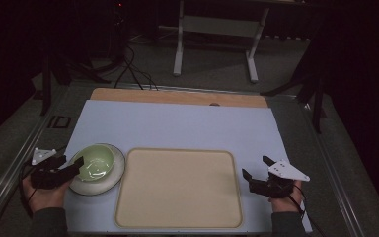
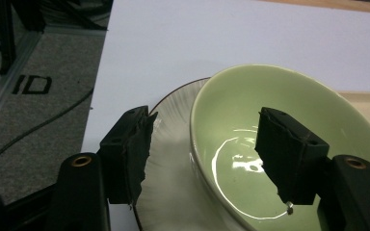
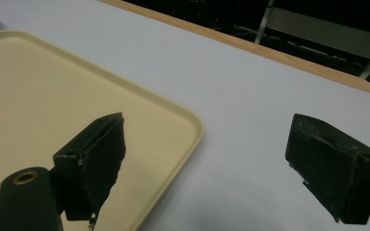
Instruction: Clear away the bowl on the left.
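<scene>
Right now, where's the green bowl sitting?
In the high view the green bowl sits on a white plate at the table's near left, just left of the beige tray, its rim between the left gripper's open jaws.

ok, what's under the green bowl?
The green bowl sits on a pale plate whose rim shows around it. The plate's middle is covered by the bowl. The bowl looks empty, with one left tool jaw inside its rim.

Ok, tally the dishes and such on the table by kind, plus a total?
Bowl: 1, green, on the plate
Plate: 1, white
Tray: 1, beige
Total: 3
</scene>
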A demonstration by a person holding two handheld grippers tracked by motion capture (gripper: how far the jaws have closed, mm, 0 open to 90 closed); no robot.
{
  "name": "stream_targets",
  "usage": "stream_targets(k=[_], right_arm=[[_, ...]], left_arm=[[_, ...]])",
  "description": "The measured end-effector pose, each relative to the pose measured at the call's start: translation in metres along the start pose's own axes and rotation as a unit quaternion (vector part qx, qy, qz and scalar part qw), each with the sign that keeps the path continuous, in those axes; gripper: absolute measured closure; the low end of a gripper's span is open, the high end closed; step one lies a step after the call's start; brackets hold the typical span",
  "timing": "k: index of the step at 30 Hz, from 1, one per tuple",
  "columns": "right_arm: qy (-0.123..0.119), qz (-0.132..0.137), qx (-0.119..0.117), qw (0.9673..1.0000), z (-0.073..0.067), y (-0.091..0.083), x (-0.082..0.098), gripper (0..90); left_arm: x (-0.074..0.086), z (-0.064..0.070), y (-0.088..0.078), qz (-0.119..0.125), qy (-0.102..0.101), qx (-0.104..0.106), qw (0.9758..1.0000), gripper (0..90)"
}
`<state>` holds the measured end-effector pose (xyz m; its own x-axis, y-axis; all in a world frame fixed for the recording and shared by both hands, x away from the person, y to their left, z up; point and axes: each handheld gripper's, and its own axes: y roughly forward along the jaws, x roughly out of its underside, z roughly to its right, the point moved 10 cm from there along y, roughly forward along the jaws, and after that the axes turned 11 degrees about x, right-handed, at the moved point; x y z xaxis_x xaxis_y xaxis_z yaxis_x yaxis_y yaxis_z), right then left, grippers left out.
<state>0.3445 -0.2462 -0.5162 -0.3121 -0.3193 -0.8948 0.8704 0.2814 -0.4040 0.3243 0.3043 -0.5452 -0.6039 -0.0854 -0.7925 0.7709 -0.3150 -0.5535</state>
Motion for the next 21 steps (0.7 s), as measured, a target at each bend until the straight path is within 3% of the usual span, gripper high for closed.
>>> stream_targets(k=[11, 21], right_arm=[[-0.001, 0.001, 0.0, 1.0, 0.0, 0.0, 0.0, 13.4], [-0.002, 0.002, 0.0, 1.0, 0.0, 0.0, -0.001, 13.5]], left_arm=[[0.003, -0.002, 0.009, -0.014, -0.028, 0.011, 0.9995, 45.1], [0.006, -0.001, 0.013, -0.027, -0.039, 0.017, 0.9987, 51.9]])
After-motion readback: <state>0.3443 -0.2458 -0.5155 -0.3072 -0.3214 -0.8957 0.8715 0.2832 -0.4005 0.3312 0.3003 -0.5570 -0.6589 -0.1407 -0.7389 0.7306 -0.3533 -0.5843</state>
